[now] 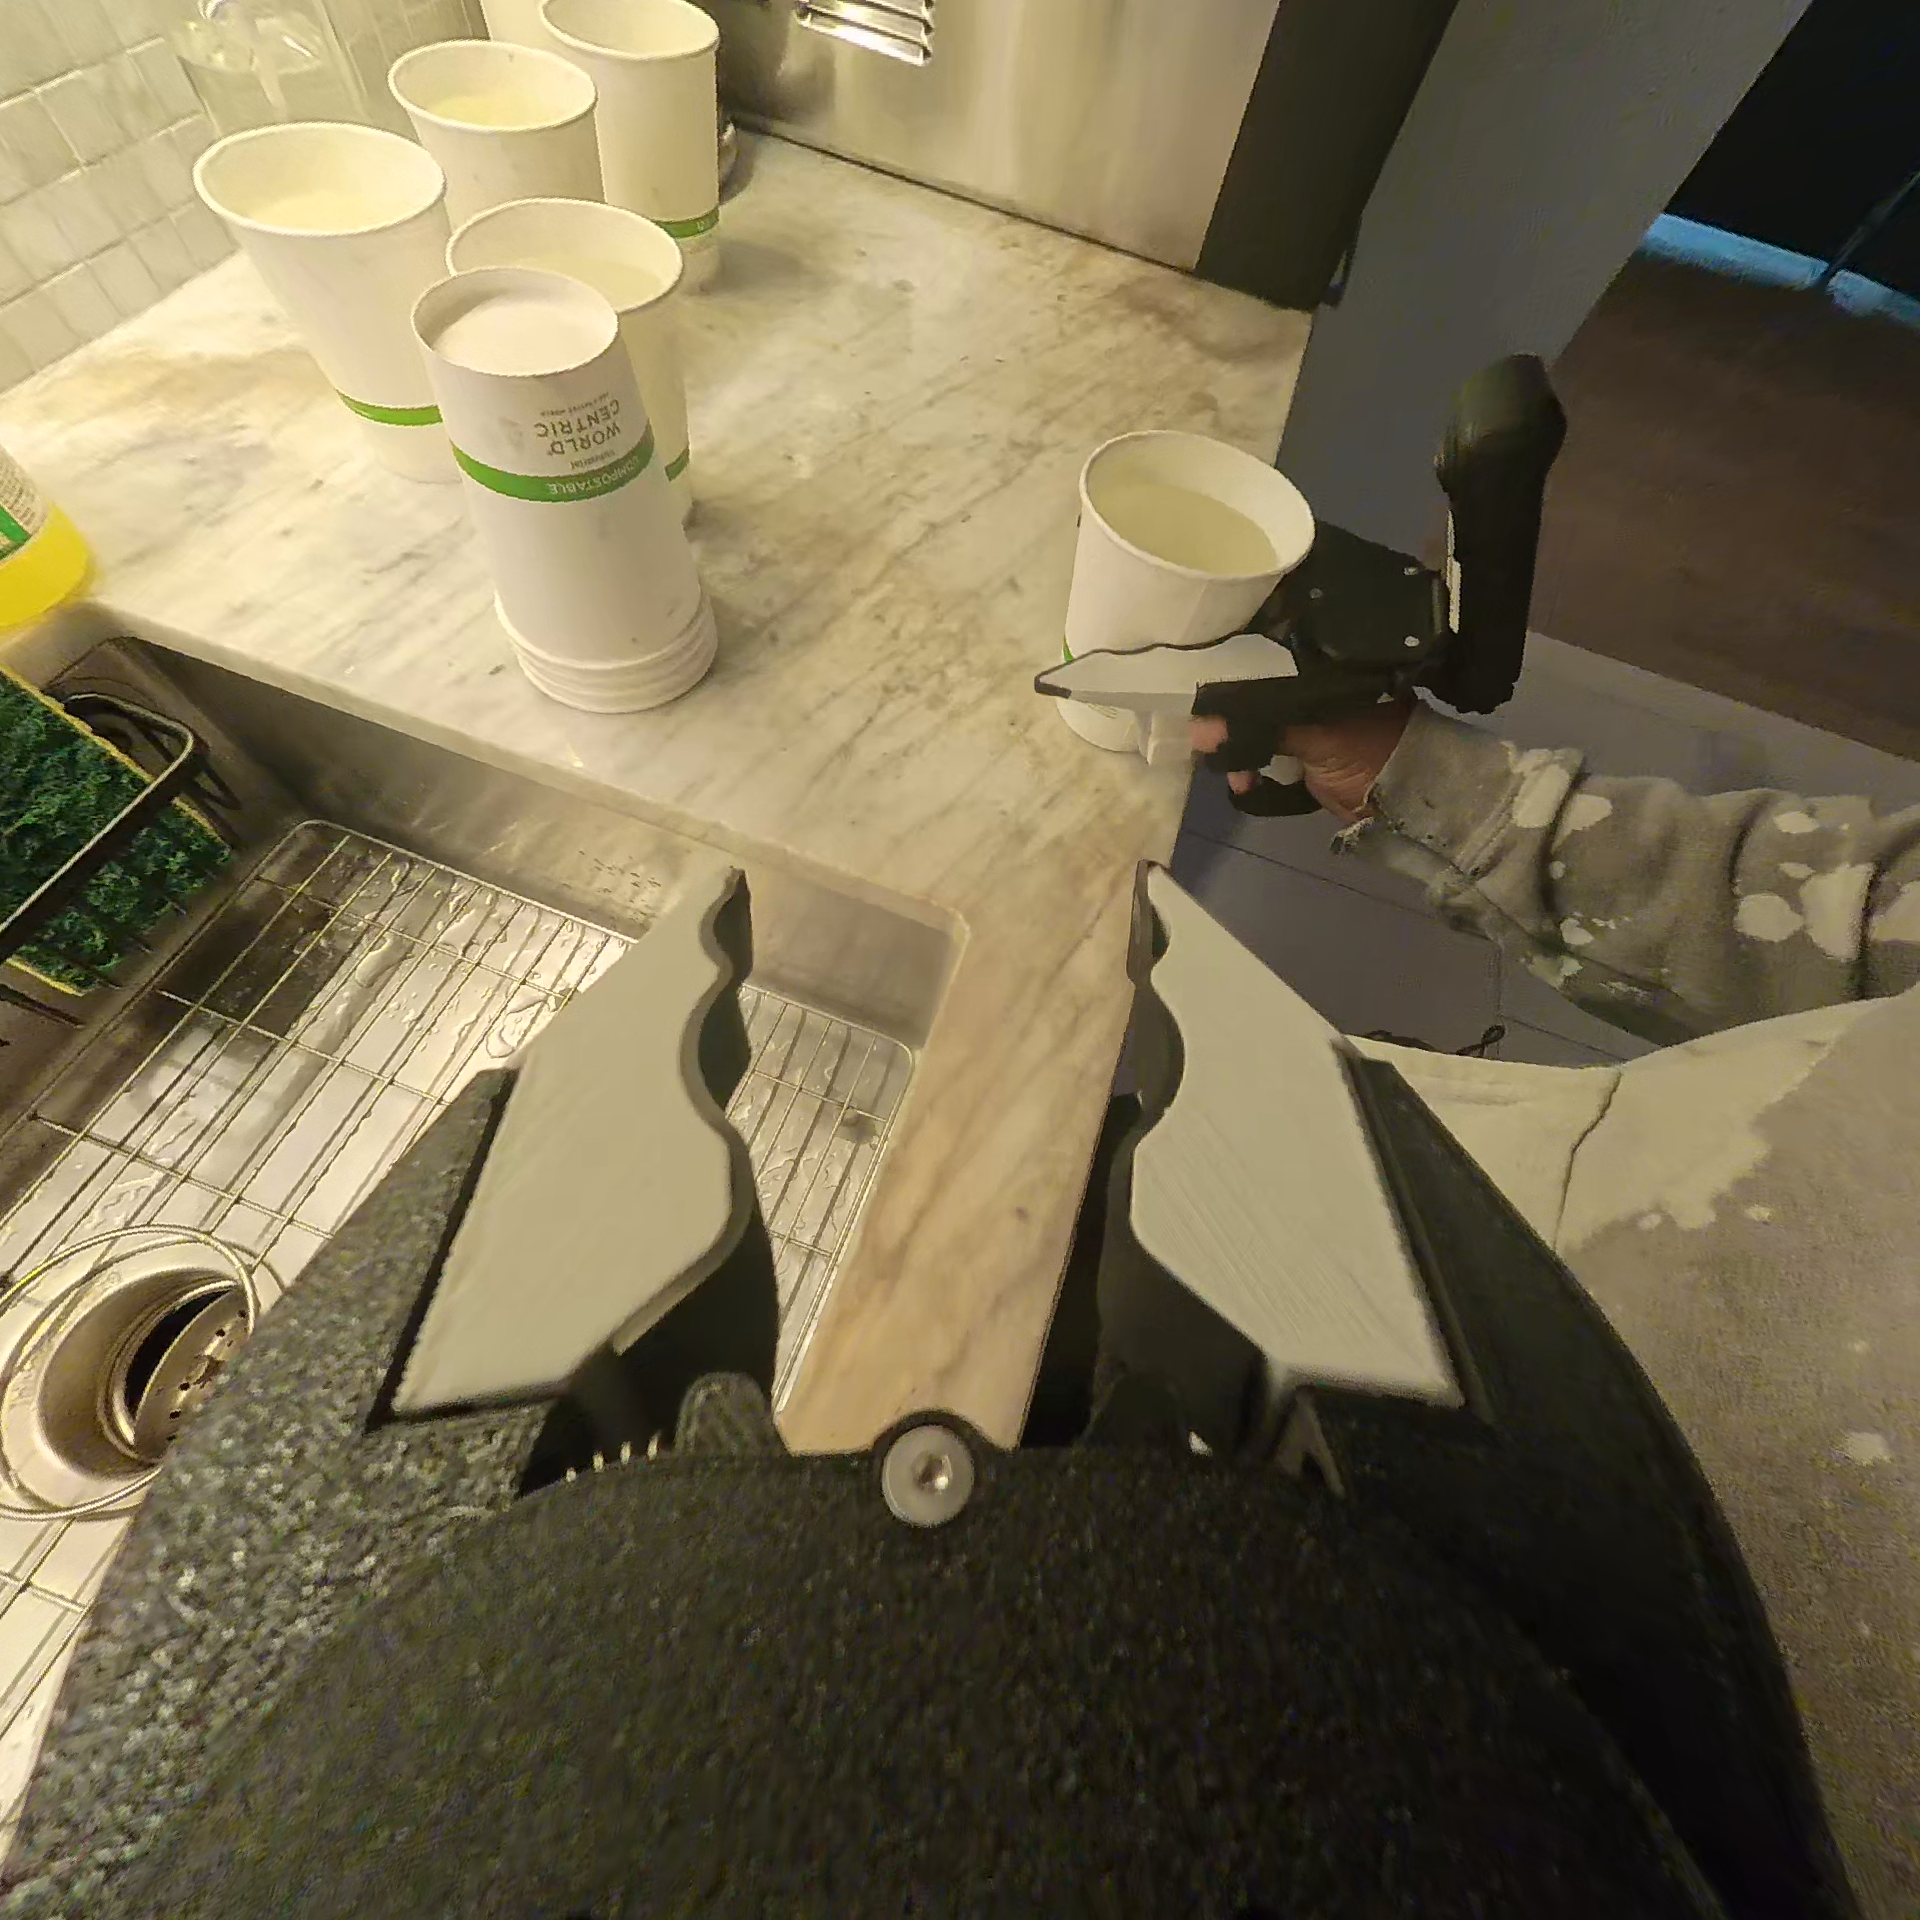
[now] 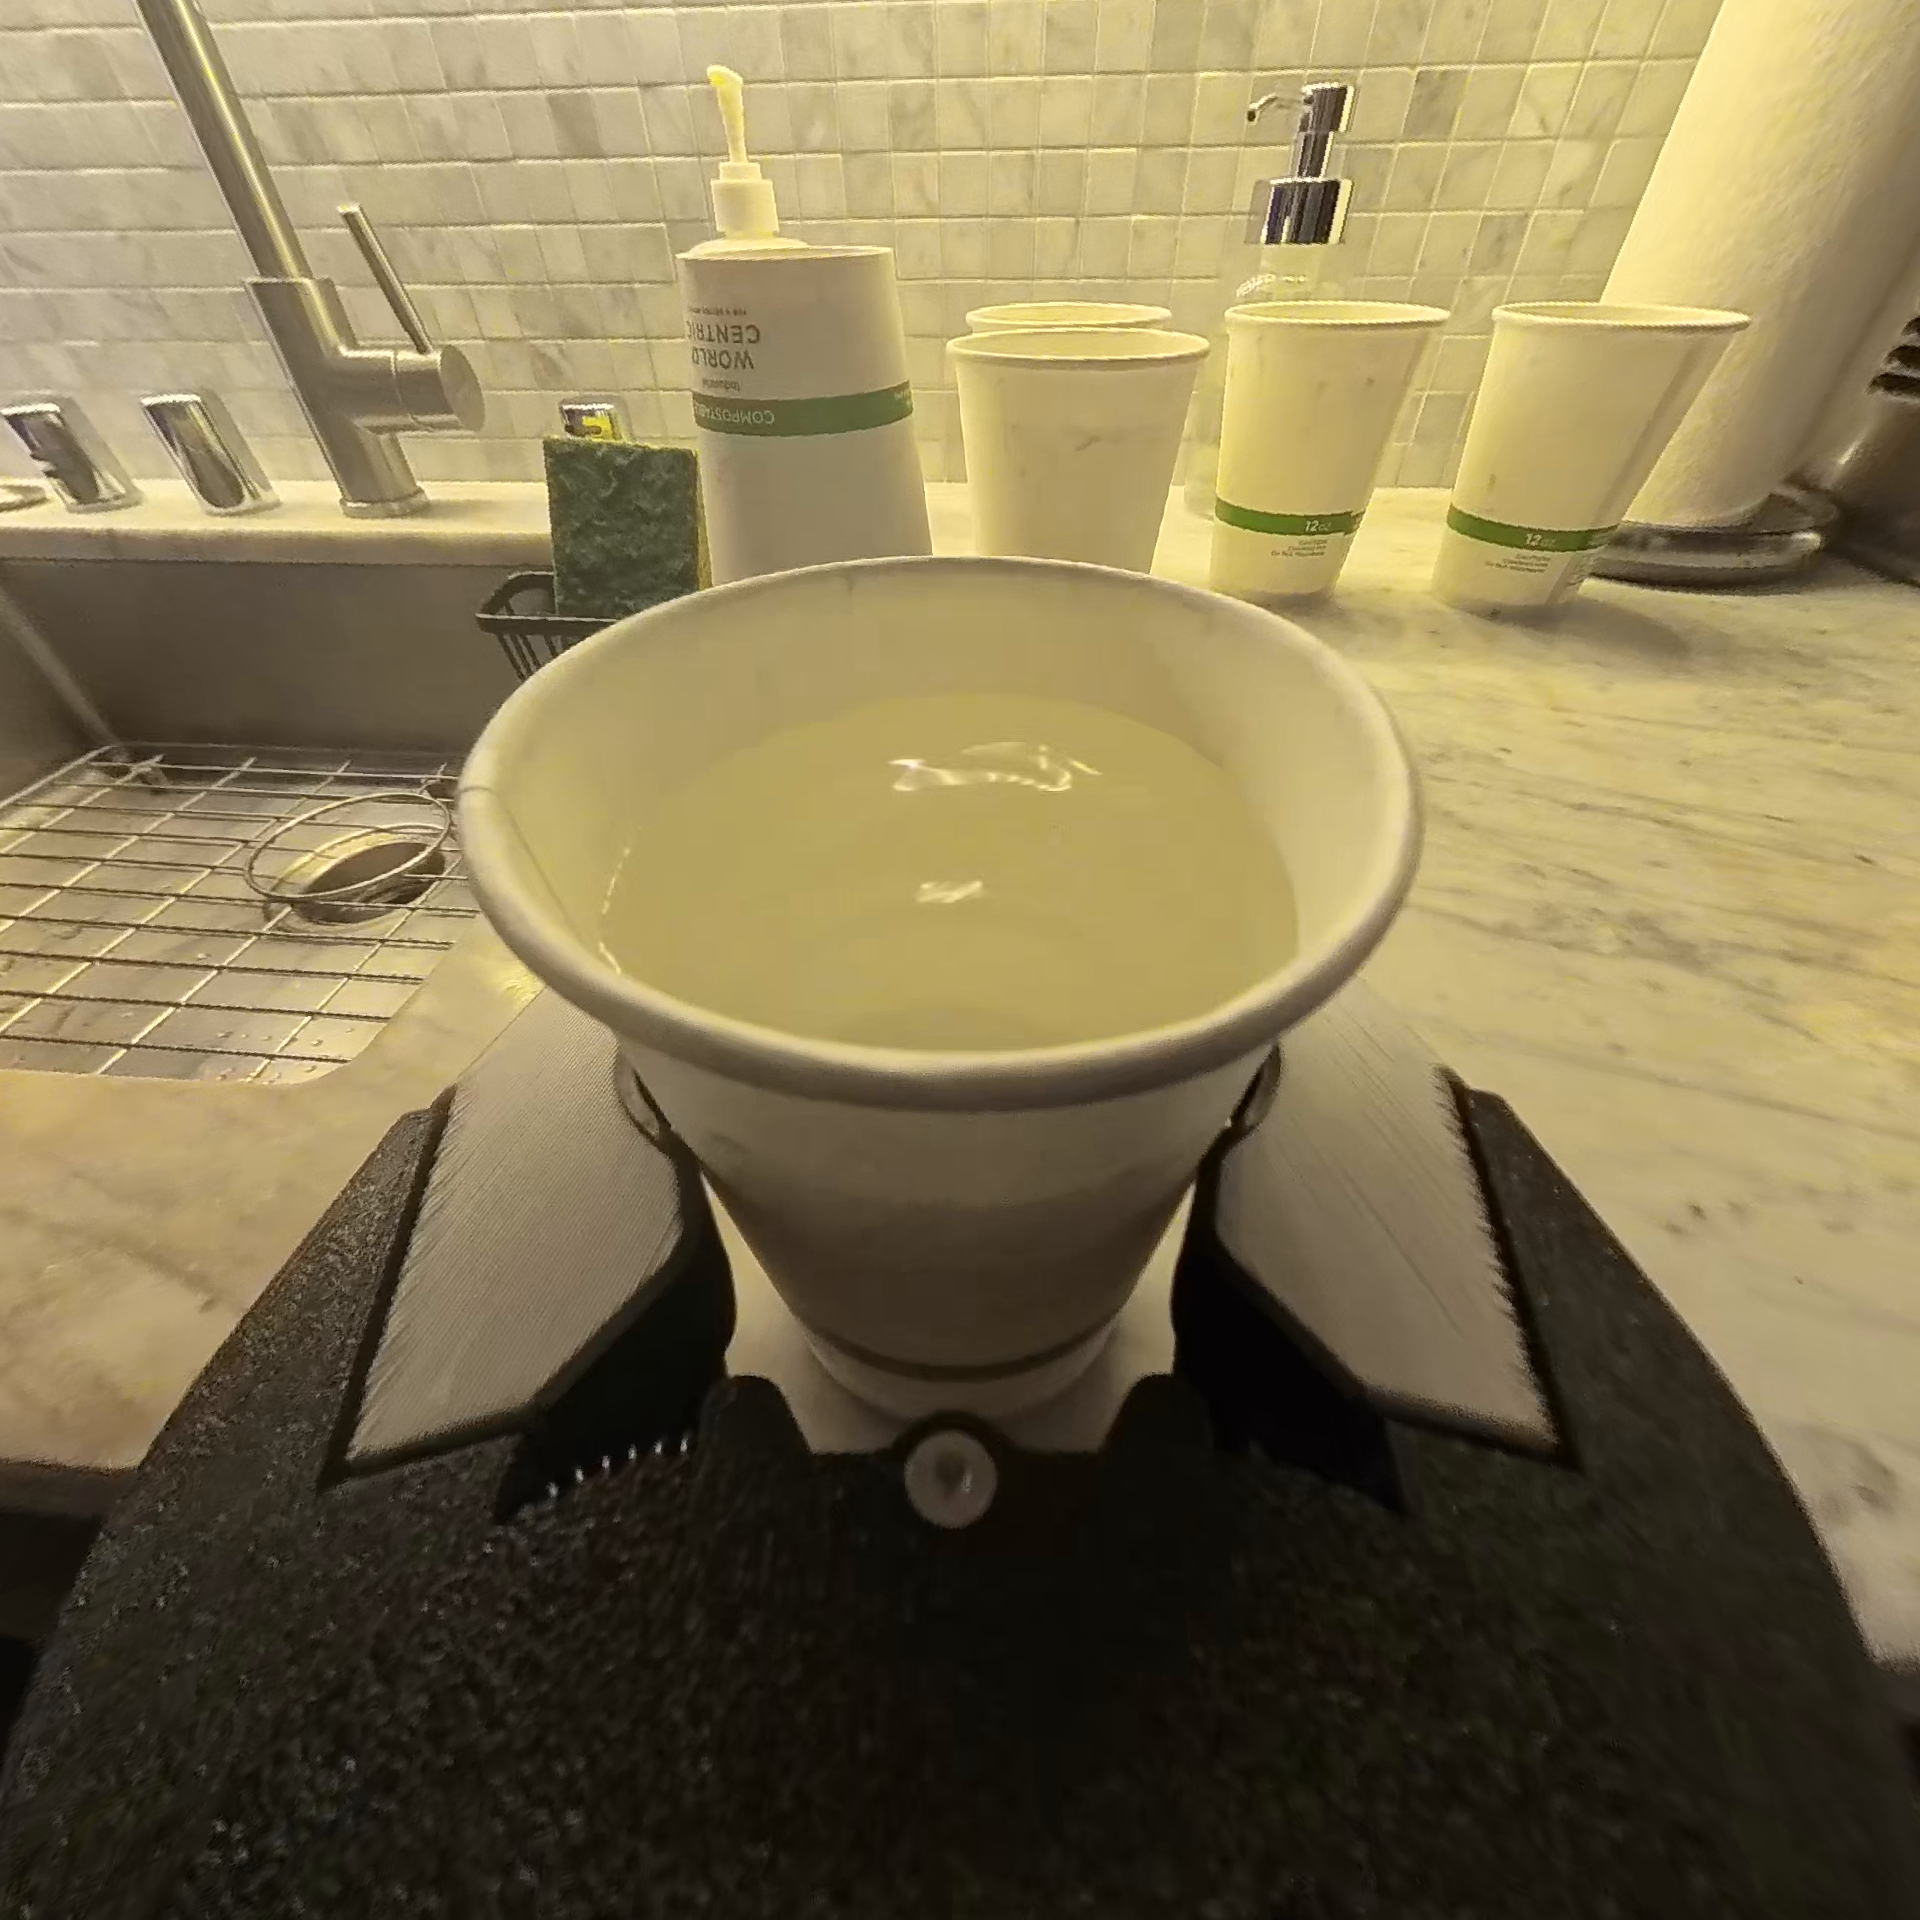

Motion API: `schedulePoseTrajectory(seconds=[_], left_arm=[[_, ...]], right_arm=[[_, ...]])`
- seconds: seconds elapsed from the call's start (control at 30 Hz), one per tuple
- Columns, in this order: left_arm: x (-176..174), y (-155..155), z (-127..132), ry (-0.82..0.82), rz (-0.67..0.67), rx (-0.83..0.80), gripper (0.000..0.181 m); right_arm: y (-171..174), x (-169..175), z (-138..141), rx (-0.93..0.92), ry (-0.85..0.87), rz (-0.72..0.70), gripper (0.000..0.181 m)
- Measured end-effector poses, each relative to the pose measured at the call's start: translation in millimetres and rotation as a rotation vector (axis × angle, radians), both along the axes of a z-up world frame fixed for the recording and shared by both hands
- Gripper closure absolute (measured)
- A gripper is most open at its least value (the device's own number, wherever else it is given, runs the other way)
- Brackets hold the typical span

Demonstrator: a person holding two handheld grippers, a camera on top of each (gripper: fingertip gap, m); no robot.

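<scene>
2 grippers: right gripper [image 2: 940,1122] apparently clamps the filled cup [image 2: 940,935]; left gripper [image 1: 940,914] gapes above counter [image 1: 935,520].

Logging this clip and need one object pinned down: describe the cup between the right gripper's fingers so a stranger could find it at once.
Start at the sink, then cross the marble counter to its outer edge, well away from the cluster of cups by the tiled wall. The cup stands alone there between the right gripper fingers. Unlike the upside-down stack, it sits upright, nearly full of pale liquid.
</scene>
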State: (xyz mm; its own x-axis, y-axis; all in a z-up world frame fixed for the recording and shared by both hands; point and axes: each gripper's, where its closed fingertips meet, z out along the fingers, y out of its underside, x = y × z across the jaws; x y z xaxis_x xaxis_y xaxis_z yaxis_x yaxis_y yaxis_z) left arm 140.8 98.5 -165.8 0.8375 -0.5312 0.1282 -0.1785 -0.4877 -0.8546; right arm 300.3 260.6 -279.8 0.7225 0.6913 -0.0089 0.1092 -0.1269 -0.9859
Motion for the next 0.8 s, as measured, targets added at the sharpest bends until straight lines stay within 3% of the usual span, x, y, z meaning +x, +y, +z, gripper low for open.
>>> schedulePoseTrajectory(seconds=[0.27, 0.5, 0.8], left_arm=[[-0.4, -3.4, -10.9, 0.015, -0.001, -0.006, 0.109], [4.5, -0.9, -12.6, 0.021, -0.012, -0.007, 0.109], [12.6, 14.5, 6.5, -0.016, 0.014, 0.031, 0.109]], right_arm=[[0.1, 1.4, 6.2, 0.032, 0.058, -0.003, 0.089], [6.5, 6.3, 28.3, 0.062, 0.103, -0.010, 0.090], [48.2, 5.8, 65.7, 0.069, 0.091, 0.041, 0.089]])
